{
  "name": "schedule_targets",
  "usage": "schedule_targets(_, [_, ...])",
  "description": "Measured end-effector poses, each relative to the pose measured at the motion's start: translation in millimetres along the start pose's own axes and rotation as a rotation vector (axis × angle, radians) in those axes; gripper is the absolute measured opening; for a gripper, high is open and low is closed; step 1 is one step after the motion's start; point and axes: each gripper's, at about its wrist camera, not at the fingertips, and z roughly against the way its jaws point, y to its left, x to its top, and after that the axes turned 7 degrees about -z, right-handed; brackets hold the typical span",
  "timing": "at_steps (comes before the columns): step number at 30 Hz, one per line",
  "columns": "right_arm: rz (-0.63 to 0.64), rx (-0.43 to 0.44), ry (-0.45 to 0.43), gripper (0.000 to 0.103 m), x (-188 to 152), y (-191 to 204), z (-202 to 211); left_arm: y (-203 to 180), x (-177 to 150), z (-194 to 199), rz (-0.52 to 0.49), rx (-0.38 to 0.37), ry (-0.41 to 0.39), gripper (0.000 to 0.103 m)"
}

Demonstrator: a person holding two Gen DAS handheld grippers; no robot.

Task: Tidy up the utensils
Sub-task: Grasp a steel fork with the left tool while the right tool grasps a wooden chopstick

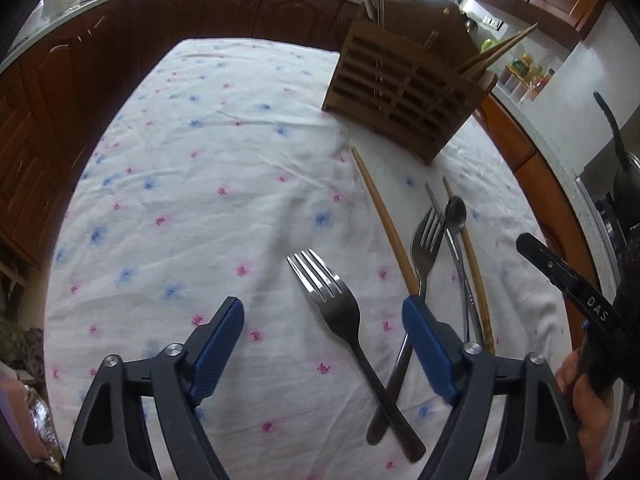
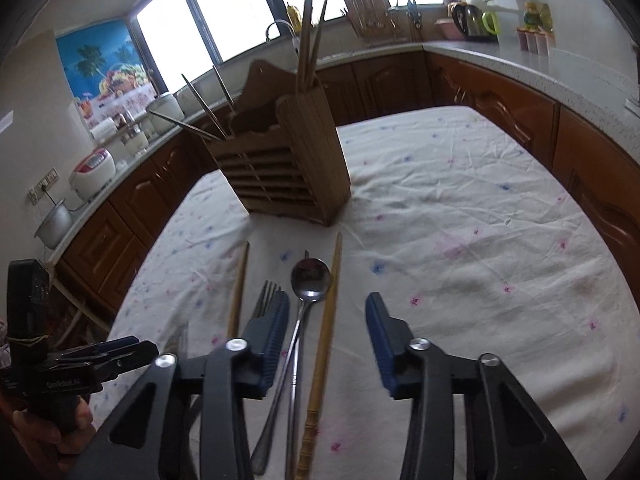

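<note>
white floral cloth [image 1: 192,184] is seen running bare and open to the table's left edge. the left gripper [image 1: 323,322] is held wide over a fork [image 1: 340,312], its pads clear of it; that fork's handle is crossed over a second fork [image 1: 426,248]. a chopstick [image 1: 384,224], spoon [image 2: 310,280] and another chopstick [image 2: 326,320] are straddled untouched by the right gripper [image 2: 328,320], jaws apart. the wooden holder [image 2: 288,168] is set beyond; open cloth is left rightward.

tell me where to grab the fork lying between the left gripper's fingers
Grip the fork at its narrow neck just below the tines, coming from above with a finger on either side. Lower down its handle crosses over a second fork, so gripping there risks snagging both.
</note>
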Motion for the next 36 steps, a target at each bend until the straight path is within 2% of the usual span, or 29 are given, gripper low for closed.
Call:
schedule_targets(2, [0.008,-0.005,0.020,0.035,-1,0,-7,-1,2,-6,0.000,-0.004,0.015,0.074])
schedule_targets(4, [0.011,-0.008,0.033,0.034,0,-1,-12,-1,4,-16,-0.006,0.001,0.034,0.064])
schedule_targets(8, [0.018,-0.017,0.057,0.033,3,-3,-23,-8,8,-25,-0.049,0.041,0.015,0.055])
schedule_targets(10, [0.019,-0.021,0.065,0.032,5,-3,-28,-13,9,-30,-0.081,0.057,0.007,0.039])
schedule_targets(11, [0.021,-0.024,0.068,0.032,7,-3,-30,-15,10,-32,-0.097,0.067,0.004,0.036])
schedule_targets(16, [0.028,-0.033,0.083,0.030,17,-3,-42,-25,11,-39,-0.167,0.012,-0.026,0.030])
schedule_targets(18, [0.038,-0.041,0.086,0.028,22,-2,-48,-26,13,-40,-0.202,0.013,-0.035,0.029])
schedule_targets(20, [0.043,-0.046,0.096,0.023,28,-2,-56,-25,15,-42,-0.217,0.000,-0.025,0.029])
schedule_targets(23, [0.068,-0.056,0.119,0.022,36,2,-70,-20,20,-44,-0.204,-0.018,0.007,0.030])
schedule_targets(29, [0.119,-0.072,0.190,0.020,45,12,-99,-23,25,-47,-0.214,-0.003,0.017,0.031])
schedule_targets(31, [0.152,-0.092,0.186,0.019,45,17,-105,-26,25,-47,-0.225,0.010,0.014,0.029])
schedule_targets(33, [0.171,-0.117,0.181,0.014,45,20,-106,-27,24,-47,-0.227,0.009,0.005,0.028])
schedule_targets(34, [0.179,-0.126,0.176,0.008,44,20,-106,-26,23,-46,-0.224,0.006,0.001,0.027])
schedule_targets(36, [0.165,-0.111,0.174,0.006,43,17,-104,-23,22,-44,-0.215,-0.002,-0.001,0.025])
